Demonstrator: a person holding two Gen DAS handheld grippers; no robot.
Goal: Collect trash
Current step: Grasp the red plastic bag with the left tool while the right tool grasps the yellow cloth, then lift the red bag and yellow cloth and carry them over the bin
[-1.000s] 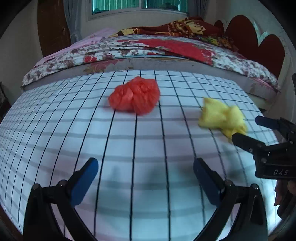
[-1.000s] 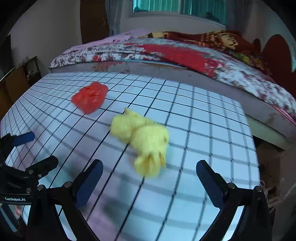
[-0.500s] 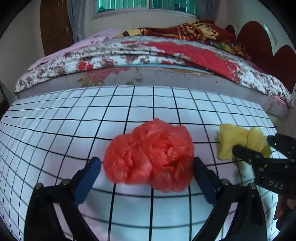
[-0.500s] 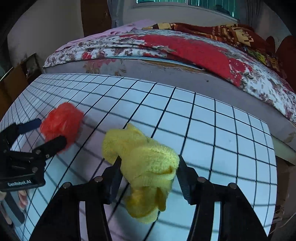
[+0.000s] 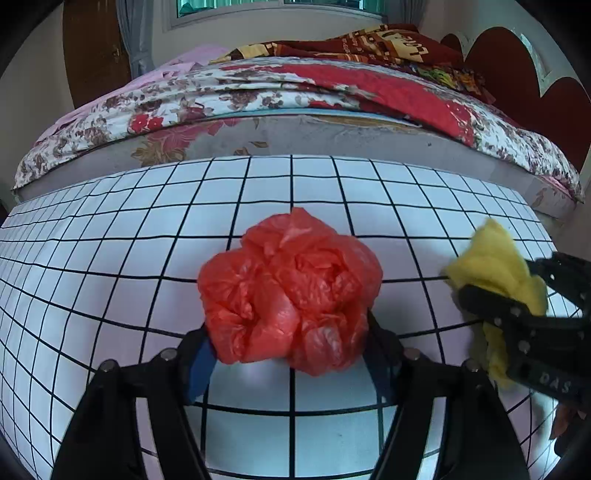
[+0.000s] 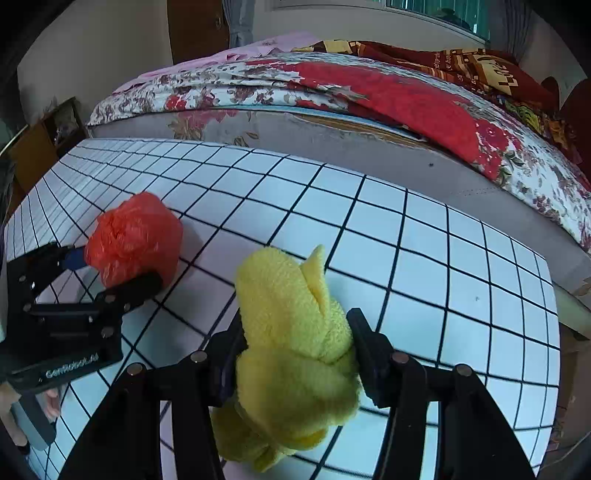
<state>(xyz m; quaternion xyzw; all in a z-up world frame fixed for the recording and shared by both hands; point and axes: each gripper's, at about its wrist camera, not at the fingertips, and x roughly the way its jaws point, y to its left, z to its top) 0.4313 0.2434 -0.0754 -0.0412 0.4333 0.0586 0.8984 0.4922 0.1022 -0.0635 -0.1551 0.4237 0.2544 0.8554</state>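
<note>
left gripper [image 5: 291, 354] has just been closing onto the red bag [image 5: 290, 295], right gripper [image 6: 295, 354] onto the yellow cloth [image 6: 291, 332] just right of the bag, both squarely between jaws.

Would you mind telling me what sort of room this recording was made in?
Most likely a bedroom: a bed with a floral quilt, a headboard, and a curtained window stand behind the checked table.

Left gripper [image 5: 288, 343] and right gripper [image 6: 295, 343] tilt downward side by side, jaws just closing, apparently pressing their loads.
</note>
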